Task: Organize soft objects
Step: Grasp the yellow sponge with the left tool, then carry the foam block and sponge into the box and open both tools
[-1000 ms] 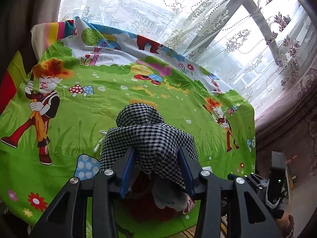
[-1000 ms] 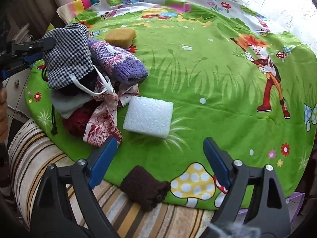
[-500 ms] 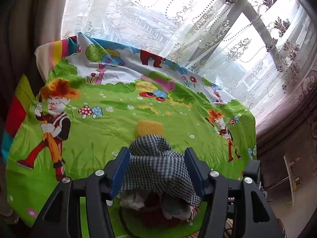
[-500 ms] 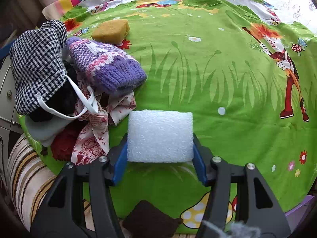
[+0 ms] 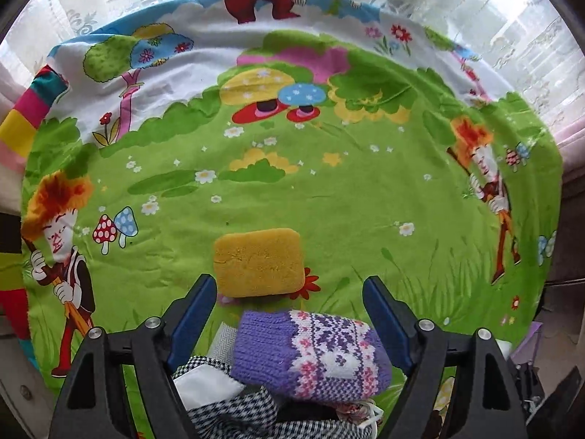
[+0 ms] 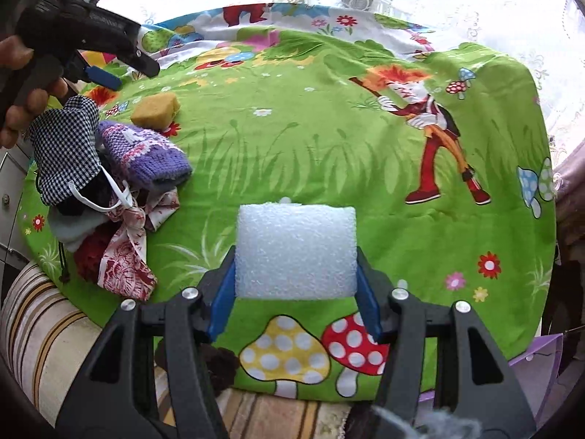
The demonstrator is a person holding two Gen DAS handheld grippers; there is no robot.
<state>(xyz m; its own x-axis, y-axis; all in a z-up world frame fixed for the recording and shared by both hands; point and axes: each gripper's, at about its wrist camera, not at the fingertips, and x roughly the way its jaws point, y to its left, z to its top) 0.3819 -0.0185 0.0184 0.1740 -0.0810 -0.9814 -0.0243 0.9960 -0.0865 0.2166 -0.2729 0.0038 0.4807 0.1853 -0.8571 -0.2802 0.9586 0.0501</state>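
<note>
My right gripper [image 6: 295, 267] is shut on a white foam block [image 6: 295, 250] and holds it above the green cartoon cloth [image 6: 329, 153]. My left gripper [image 5: 289, 298] is open and empty, raised over a purple knitted mitten [image 5: 310, 355], with a yellow sponge [image 5: 259, 261] just beyond its tips. In the right wrist view the left gripper [image 6: 98, 55] hovers at the upper left over a pile: a checked cloth mask [image 6: 65, 146], the mitten [image 6: 146, 153], the sponge [image 6: 155, 109] and a red-and-white patterned cloth [image 6: 124, 252].
A dark brown knitted piece [image 6: 219, 366] lies at the cloth's near edge on a striped surface [image 6: 44, 329]. Lace curtains [image 5: 493, 18] and a window stand behind the table. A purple box [image 6: 544, 358] sits at the lower right.
My left gripper let go of the checked mask, opened and moved forward over the mitten and sponge. My right gripper closed on the white foam block and lifted it.
</note>
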